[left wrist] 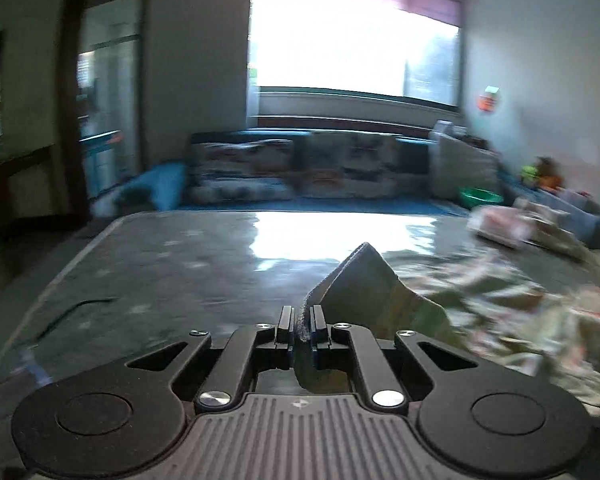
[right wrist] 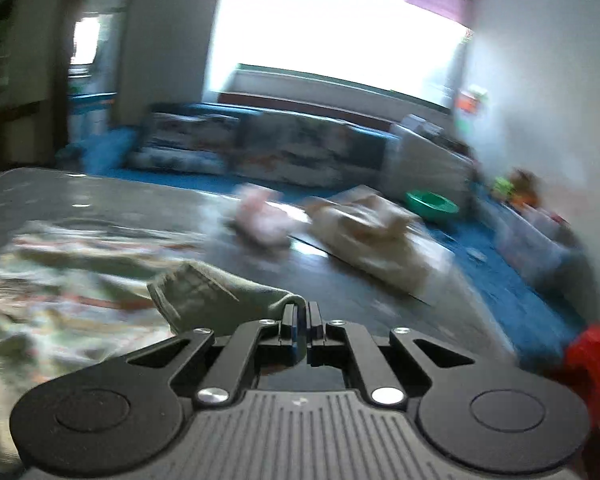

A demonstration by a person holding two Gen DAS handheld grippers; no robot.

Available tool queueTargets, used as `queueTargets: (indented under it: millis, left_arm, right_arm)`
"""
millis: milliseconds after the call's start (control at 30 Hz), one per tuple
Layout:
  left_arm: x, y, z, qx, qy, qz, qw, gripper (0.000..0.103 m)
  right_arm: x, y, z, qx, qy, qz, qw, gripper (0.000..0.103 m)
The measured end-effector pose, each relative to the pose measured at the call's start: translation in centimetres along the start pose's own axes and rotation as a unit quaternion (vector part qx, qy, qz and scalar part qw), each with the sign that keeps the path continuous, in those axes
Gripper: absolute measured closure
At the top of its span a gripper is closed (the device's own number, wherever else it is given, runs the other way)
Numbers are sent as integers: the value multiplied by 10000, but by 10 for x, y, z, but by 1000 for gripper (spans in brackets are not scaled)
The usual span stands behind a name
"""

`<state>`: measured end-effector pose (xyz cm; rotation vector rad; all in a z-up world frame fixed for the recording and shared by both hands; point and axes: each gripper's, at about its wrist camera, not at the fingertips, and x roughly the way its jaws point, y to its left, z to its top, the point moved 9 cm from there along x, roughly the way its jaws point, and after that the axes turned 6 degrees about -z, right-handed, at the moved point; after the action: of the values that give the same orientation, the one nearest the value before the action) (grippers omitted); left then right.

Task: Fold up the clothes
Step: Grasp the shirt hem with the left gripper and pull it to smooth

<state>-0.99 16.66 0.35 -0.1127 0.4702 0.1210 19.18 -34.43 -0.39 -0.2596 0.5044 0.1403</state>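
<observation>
my left gripper (left wrist: 301, 330) is clamped on a hemmed edge of the printed garment (left wrist: 480, 300), and a stiff little peak of cloth stands up just past the fingers. my right gripper (right wrist: 302, 328) has its fingers drawn together on the other end, where a ribbed greenish cuff (right wrist: 204, 288) bunches up right at the tips (the blur makes it hard to see how deep the cloth sits in there). the garment itself lies spread and rumpled on the glossy dark table (left wrist: 180, 260), between my two grippers, most of it resting on the surface.

i judge the fabric to be light, thin and limp; it will sag and drift rather than hold a line, so i need tension between both ends to get a clean fold. the hems and the cuff are the thicker, firmer parts, and that is where a pinch is least likely to slip. the table looks slick, so the cloth should slide easily if i drag it.

farther back on the table sit a pale folded pile (right wrist: 364, 232) and a pinkish bundle (right wrist: 260, 220), well apart from my work.
</observation>
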Motion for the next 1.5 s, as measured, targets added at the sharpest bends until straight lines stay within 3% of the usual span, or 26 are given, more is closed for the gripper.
queueTargets:
  millis: [200, 367, 467, 567, 633, 667, 733, 867, 1000, 1033, 1100, 1200, 1267, 1300, 1333, 1500]
  left_arm:
    - [-4, 57, -11, -432, 136, 625, 9970, 95]
    - [-2, 74, -22, -271, 379, 913, 9947, 93]
    - [-3, 83, -25, -294, 464, 1209, 9911, 88]
    - [-8, 90, -24, -417, 441, 1458, 9874, 83]
    - [-12, 84, -22, -484, 423, 1342, 9889, 81]
    - [-14, 77, -22, -454, 417, 1256, 9902, 77]
    - [-17, 60, -20, -391, 415, 1104, 9922, 59]
    - [-15, 27, -16, -450, 424, 907, 9940, 52]
    - [6, -4, -11, -173, 450, 1041, 9934, 39]
    - [16, -9, -12, -124, 554, 1134, 9919, 31]
    - [35, -15, -16, 49, 728, 1518, 9857, 26]
    - [56, -4, -31, 102, 1034, 2035, 9735, 28]
    - [58, 12, -40, -204, 1209, 2070, 9706, 46]
    - [56, 21, -45, -394, 1275, 2061, 9694, 62]
    - [50, 30, -49, -608, 1289, 2018, 9690, 69]
    - [20, 52, -66, -928, 1188, 1866, 9708, 85]
  right_arm:
    - [34, -67, -70, 508, 969, -856, 9903, 95]
    - [36, -75, -93, 787, 1234, -929, 9849, 89]
    - [19, -45, -79, 542, 977, -491, 9925, 72]
    - [0, 4, -61, 0, 638, 145, 9979, 70]
    - [-13, 39, -53, -176, 547, 759, 9955, 66]
    - [-18, 59, -51, -298, 552, 1071, 9923, 65]
    - [-29, 97, -48, -576, 542, 1629, 9835, 61]
    - [-51, 162, -49, -1067, 479, 2487, 9615, 56]
    - [-71, 211, -53, -1546, 398, 3054, 9388, 54]
    - [-75, 219, -56, -1644, 374, 3115, 9352, 52]
    - [-78, 229, -58, -1729, 389, 3184, 9312, 51]
    - [-79, 239, -63, -1790, 462, 3309, 9254, 51]
    - [-85, 242, -67, -1891, 469, 3371, 9211, 49]
    - [-90, 242, -69, -1953, 439, 3417, 9183, 48]
    - [-94, 241, -71, -2014, 409, 3462, 9154, 45]
    - [-107, 251, -81, -2389, 193, 3597, 9018, 43]
